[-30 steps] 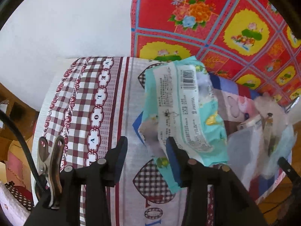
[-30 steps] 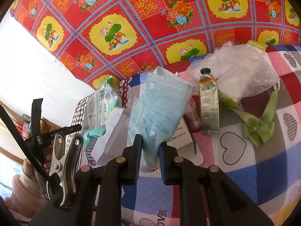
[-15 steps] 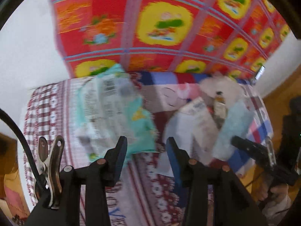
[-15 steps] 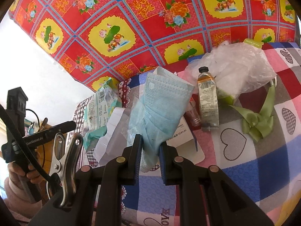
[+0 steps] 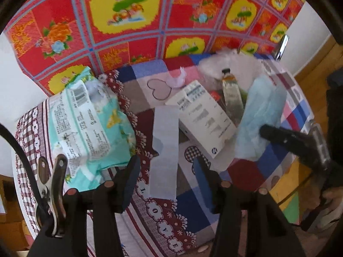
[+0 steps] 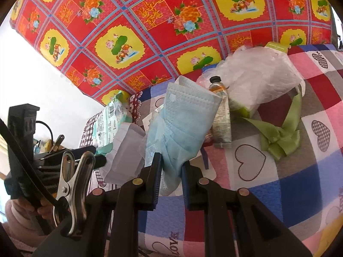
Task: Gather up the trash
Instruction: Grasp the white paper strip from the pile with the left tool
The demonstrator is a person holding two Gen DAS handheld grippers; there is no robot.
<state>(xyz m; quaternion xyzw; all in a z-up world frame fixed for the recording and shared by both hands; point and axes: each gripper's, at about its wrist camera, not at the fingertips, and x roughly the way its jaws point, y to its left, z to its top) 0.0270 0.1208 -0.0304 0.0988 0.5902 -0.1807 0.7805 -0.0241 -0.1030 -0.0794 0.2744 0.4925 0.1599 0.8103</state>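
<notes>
- Right gripper [image 6: 170, 172]: jaws narrow, clamped on the lower end of the blue face mask [image 6: 182, 120]; mask stands up off the patchwork cloth [image 6: 300, 192], near the table's front edge.
- Left gripper [image 5: 167, 177]: jaws opening, nothing between them; white paper strip [image 5: 165, 150] lies flat just beyond the tips, mid-table.
- Judgement: strip is the next pick. Being thin and flat, it wants a pinch at one end, tips pressed into the cloth.
- Teal wipes packet [image 5: 85, 126] sits at the left edge, beside the strip; white box [image 5: 203, 115] touches its other side.
- Tube [image 6: 220, 115] and clear plastic bag [image 6: 257, 79] crowd the back edge.
- Open room: the front right corner.
</notes>
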